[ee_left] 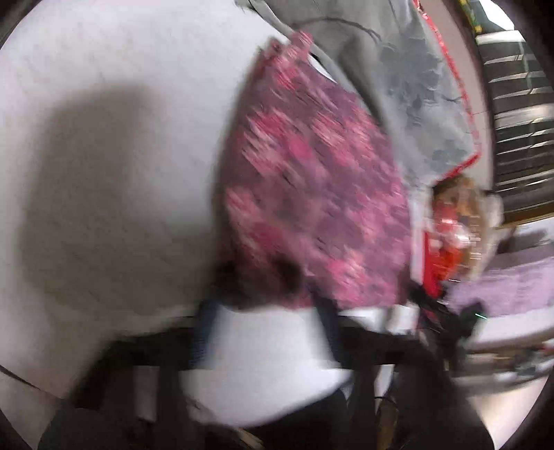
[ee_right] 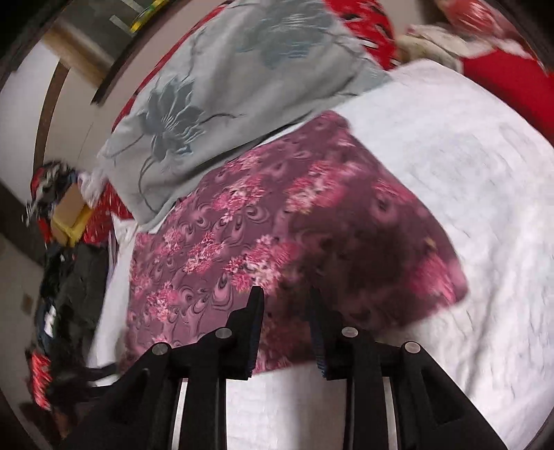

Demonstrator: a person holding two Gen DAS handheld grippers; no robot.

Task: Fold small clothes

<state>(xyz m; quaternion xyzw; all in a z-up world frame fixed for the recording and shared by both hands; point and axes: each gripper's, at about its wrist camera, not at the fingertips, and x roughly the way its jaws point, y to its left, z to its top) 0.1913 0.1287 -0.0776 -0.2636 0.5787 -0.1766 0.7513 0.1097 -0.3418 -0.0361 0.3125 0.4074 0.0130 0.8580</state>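
A small purple garment with pink flowers point(ee_right: 277, 228) lies flat on a white sheet point(ee_right: 484, 180). My right gripper point(ee_right: 285, 294) is open, its black fingers point(ee_right: 252, 322) apart just above the garment's near edge, holding nothing. In the blurred left wrist view the same garment point(ee_left: 311, 194) lies ahead on the white sheet point(ee_left: 104, 138). My left gripper point(ee_left: 263, 277) shows as dark blurred fingers at the garment's near edge; they look apart, with nothing clearly held.
A grey pillow with a dark flower print point(ee_right: 214, 104) lies just beyond the garment, over red patterned bedding point(ee_right: 367, 27). A red cloth point(ee_right: 505, 79) is at the far right. Dark and red clothes point(ee_right: 65, 277) and a cardboard box point(ee_right: 69, 207) are piled at the left.
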